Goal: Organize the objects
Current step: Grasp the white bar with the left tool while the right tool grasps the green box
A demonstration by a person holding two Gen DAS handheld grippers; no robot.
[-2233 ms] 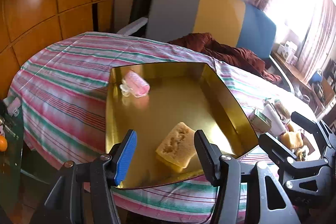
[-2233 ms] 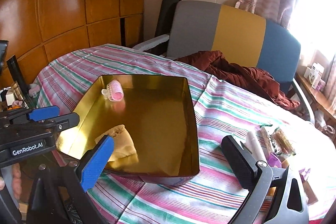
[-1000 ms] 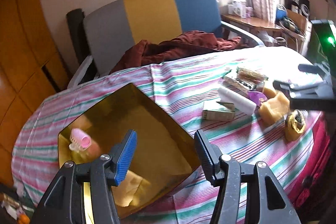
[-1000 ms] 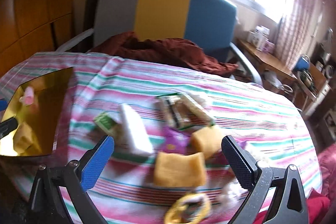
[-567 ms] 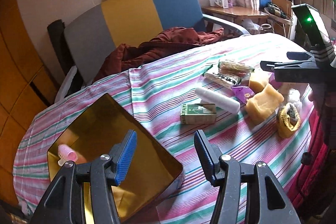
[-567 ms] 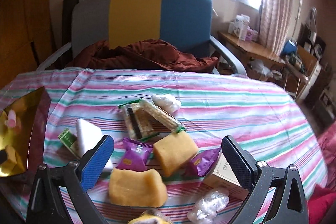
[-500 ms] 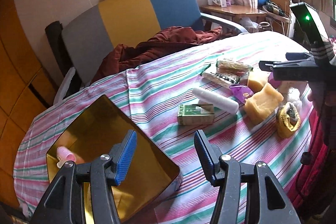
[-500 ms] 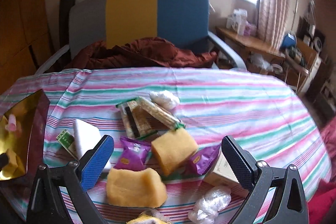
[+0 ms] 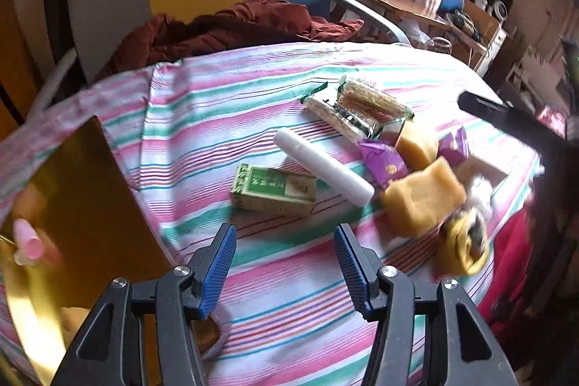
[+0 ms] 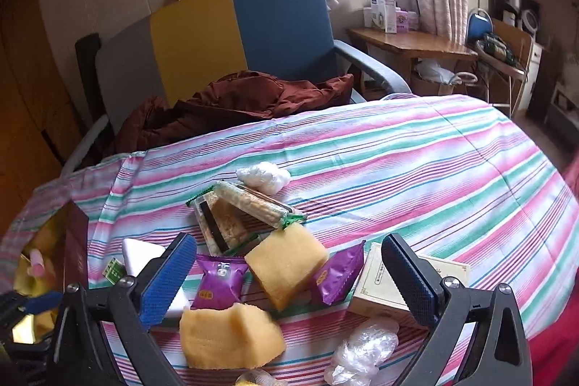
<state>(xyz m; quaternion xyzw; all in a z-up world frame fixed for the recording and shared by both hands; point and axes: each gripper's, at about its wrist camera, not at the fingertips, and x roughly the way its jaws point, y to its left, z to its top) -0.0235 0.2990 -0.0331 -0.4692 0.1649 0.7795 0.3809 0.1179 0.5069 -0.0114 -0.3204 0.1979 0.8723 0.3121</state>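
My left gripper [image 9: 285, 264] is open and empty, above the striped cloth just short of a green box [image 9: 274, 189] and a white tube [image 9: 322, 167]. A gold tray [image 9: 87, 205] at the left holds a pink hair roller [image 9: 27, 238]. My right gripper [image 10: 289, 274] is open and empty over a heap: two yellow sponges [image 10: 287, 264] [image 10: 229, 337], two purple sachets [image 10: 219, 283] [image 10: 338, 272], a cream box [image 10: 380, 281] and wrapped biscuit packs [image 10: 239, 210]. The heap also shows in the left wrist view, with a sponge [image 9: 423, 199] at the right.
The round table wears a pink-green striped cloth [image 10: 416, 169]. Clear plastic wads [image 10: 362, 351] [image 10: 263, 177] lie by the heap, and a yellow roll [image 9: 465, 243] sits near the right edge. An armchair [image 10: 224, 38] with a maroon garment [image 10: 235, 104] stands behind.
Both grippers have swung right, from over the gold tray to the heap of objects, and moved closer to it. Both stay open and empty.
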